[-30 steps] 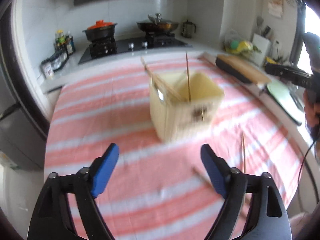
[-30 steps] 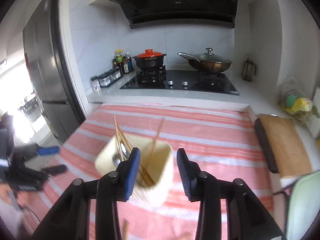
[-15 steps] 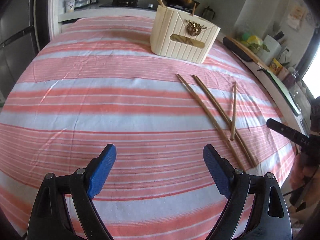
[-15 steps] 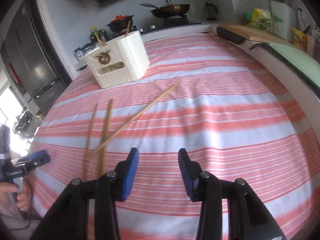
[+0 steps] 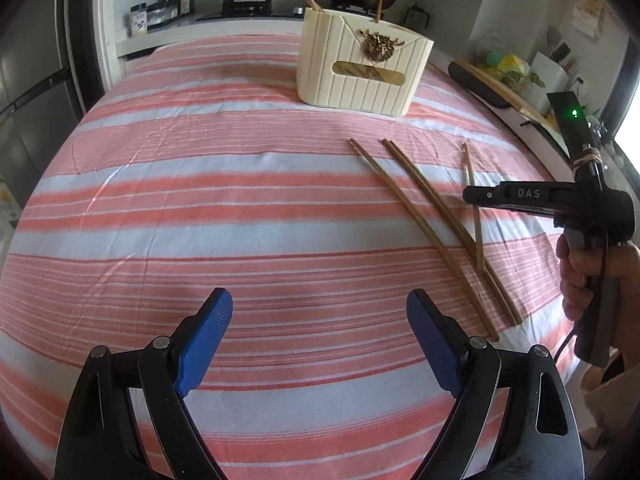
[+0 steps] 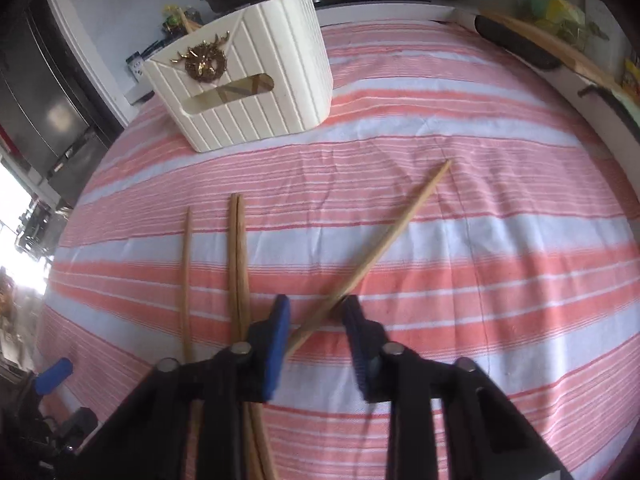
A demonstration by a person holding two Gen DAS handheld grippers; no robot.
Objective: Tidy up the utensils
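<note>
Both grippers have dropped from above the cream holder [image 6: 244, 76] toward the striped cloth [image 5: 200, 208] since the earlier frames; the left has settled low over bare cloth, the right has come down onto the loose chopsticks. Step in hand: picking up a stray chopstick to put in the holder, which already has a few sticks standing in it. Right gripper [image 6: 314, 314] straddles the angled chopstick [image 6: 384, 246], its jaws have just been closing and now stand narrow with the stick between them; the right blue pad looks at or just beside the stick, the left pad a little off it, so a firm pinch isn't confirmed and I'd call it not yet gripped. The paired chopsticks [image 6: 236, 256] and the single one [image 6: 186, 272] lie just left of that gripper, running under its body, untouched as far as can be seen. Left gripper [image 5: 320, 316] is wide open over bare cloth, holding and touching nothing, well apart from the sticks, which lie to its right in its view. Next move likely needs the right jaws to finish closing on the angled stick, lift it clear without dragging its neighbours, then tip it upright into the holder at the far end of the cloth; risk is the thin stick rolling or slipping out of the pads
</note>
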